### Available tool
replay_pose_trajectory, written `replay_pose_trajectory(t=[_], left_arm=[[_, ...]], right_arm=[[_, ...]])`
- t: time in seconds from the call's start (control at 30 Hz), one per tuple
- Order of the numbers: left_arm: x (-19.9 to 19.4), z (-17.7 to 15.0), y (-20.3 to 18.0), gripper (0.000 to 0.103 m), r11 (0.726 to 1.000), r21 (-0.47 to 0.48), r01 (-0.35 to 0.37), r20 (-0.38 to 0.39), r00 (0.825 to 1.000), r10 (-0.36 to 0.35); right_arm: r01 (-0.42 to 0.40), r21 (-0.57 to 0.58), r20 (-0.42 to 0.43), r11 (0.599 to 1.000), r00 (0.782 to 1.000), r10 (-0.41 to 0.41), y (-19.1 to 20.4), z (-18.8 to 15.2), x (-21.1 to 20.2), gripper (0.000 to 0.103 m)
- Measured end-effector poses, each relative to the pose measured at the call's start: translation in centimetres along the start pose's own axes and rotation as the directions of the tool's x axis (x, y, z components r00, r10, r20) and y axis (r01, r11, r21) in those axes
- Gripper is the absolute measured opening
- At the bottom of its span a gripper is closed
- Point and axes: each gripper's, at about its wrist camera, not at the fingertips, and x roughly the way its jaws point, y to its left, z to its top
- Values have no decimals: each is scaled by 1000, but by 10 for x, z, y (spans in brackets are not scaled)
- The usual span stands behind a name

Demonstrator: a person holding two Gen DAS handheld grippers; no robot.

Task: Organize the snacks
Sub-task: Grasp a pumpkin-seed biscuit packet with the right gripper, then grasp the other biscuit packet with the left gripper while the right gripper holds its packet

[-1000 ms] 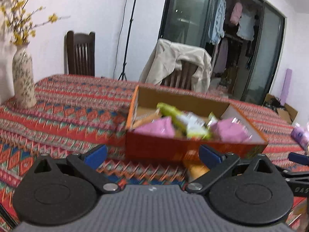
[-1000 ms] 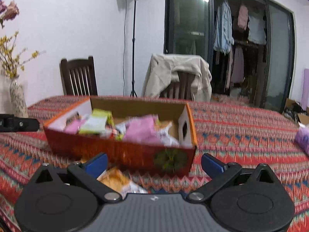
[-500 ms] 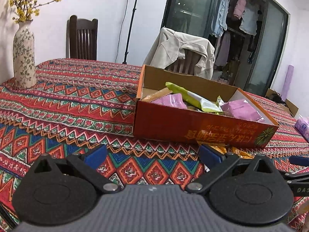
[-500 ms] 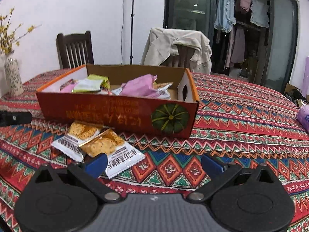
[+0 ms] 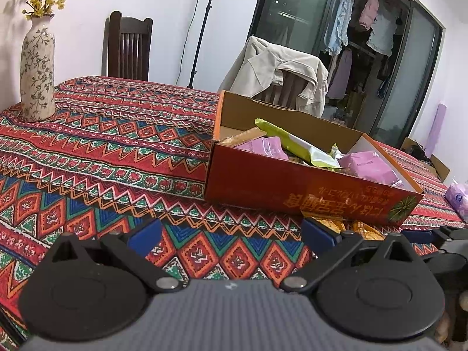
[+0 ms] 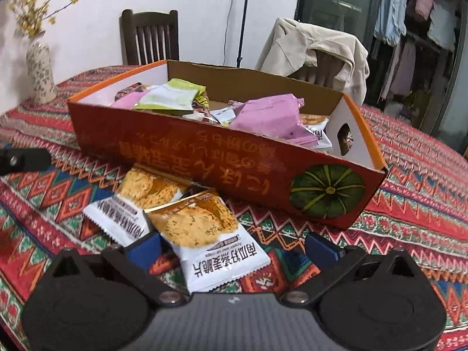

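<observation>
my right gripper (image 6: pixel 232 244) is wide and empty, the nearer cracker packet (image 6: pixel 209 234) lying between its fingers, long axis pointing away toward the box (image 6: pixel 204 158). my left gripper (image 5: pixel 231 235) hangs wide beside.

A worktop (image 6: pixel 409 204) under a red zigzag-patterned cloth fills the lower frame. On it stand an orange cardboard box (image 6: pixel 234 163) at centre and a flowered vase (image 6: pixel 41 73) at far left. Two cracker packets (image 6: pixel 204 234) lie overlapping just before the box.
</observation>
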Motion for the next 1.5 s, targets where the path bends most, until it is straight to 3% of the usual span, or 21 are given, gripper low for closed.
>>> replay_pose_trajectory(t=[0.17,0.4,0.6,0.97,1.23,1.5], left_arm=[[1,-1,0,103,1000,-3,-1,-7,1000,1],[3,-1,0,103,1000,-3,-10,-11,1000,10],[3,-1,0,103,1000,-5,-18,-9,1000,18],[5,-2,3,103,1000,-20,-23,-9,1000,23],[7,-2,1,103,999,-17,-38,-11,999,38],[7,1,-21,103,996,57,-74,-19,997,75]], right_arm=[[-53,47,29,998,998,52,-8,-5,3,100],[-97,14,71,995,993,96,-2,-7,-7,61],[-106,7,78,994,991,105,-2,-8,-11,50],[-100,33,97,994,991,96,-5,-12,-17,45],[-54,107,180,993,983,34,-23,-16,-37,45],[-33,177,214,984,977,-6,-40,-21,-46,45]])
